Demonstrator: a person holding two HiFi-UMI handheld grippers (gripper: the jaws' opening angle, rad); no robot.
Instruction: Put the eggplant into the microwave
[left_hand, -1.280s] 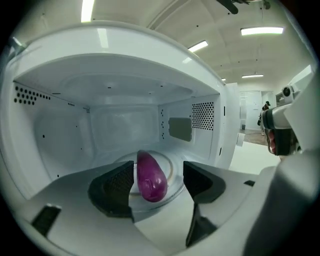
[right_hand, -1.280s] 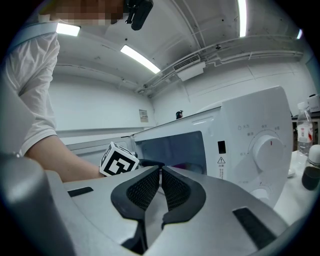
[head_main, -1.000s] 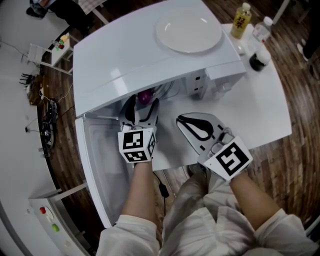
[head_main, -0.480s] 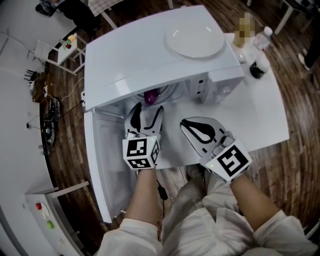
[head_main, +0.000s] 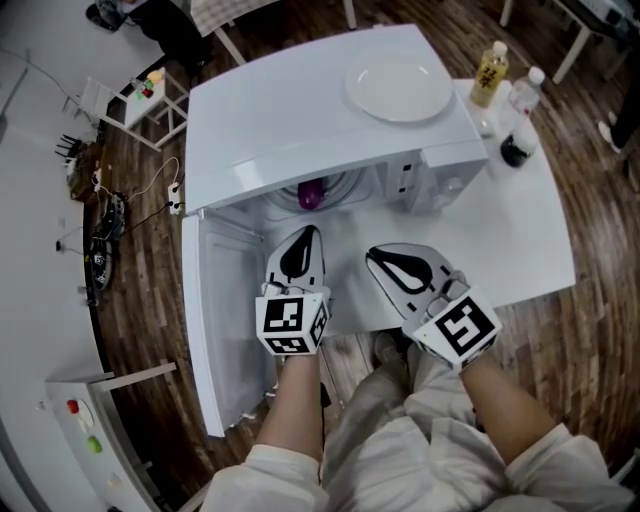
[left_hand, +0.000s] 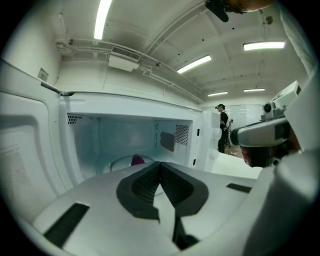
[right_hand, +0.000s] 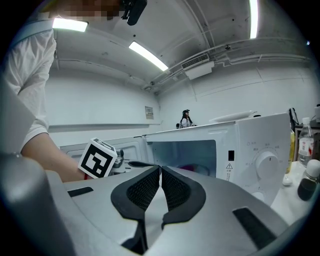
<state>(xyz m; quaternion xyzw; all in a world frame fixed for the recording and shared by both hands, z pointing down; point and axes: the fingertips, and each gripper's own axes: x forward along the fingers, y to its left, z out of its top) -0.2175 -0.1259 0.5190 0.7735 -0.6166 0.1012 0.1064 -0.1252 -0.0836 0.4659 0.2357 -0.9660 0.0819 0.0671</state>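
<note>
White table (head_main: 520, 230) on seemingly wooden floor (head_main: 140, 290)

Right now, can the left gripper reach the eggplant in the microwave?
Probably yes: the door stands open and the left gripper faces into the microwave, nothing between it and the eggplant on the turntable. Its jaws are shut, though.

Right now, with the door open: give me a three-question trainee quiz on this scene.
1. True or false: the eggplant lies inside the microwave.
2. What sits on top of the microwave? A) plate B) bottle C) bowl
3. Fill in: the left claw and right claw are both ___, with nothing held.
Key: 1 true; 2 A; 3 shut.
</note>
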